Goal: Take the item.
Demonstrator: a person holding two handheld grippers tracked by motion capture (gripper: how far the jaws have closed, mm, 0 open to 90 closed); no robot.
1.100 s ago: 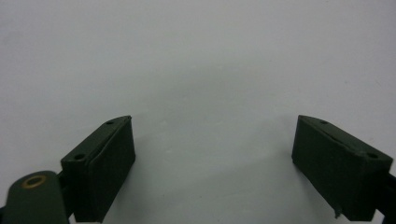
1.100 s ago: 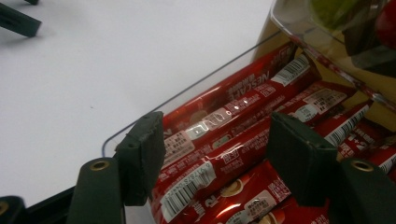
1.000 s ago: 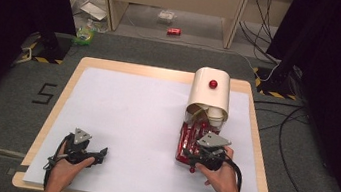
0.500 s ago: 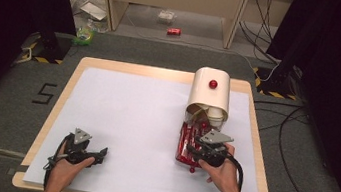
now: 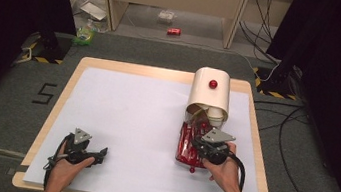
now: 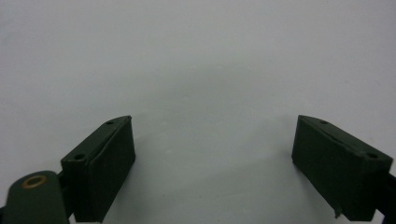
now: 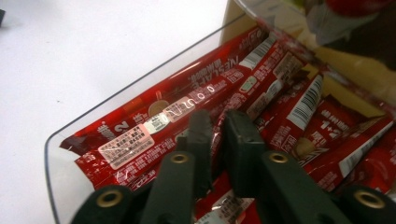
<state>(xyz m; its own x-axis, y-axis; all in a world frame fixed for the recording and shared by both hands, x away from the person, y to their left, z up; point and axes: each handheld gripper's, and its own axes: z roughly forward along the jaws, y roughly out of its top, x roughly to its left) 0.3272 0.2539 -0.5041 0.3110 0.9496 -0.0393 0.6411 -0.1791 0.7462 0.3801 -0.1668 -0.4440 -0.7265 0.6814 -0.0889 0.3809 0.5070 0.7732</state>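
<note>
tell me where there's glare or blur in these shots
Right gripper view: glare streaks on the glossy red sachets and the clear tray's rim; the right claw is soft, being so near. Left gripper view: even, dim light, faint shadow between the left claw's jaws. High view: sharp table, dark sides.

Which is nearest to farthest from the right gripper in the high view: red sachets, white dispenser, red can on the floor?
1. Red sachets: at the right gripper, beside its fingers.
2. White dispenser: just beyond the sachets, toward the table's far edge.
3. Red can: on the floor past the table.
</note>
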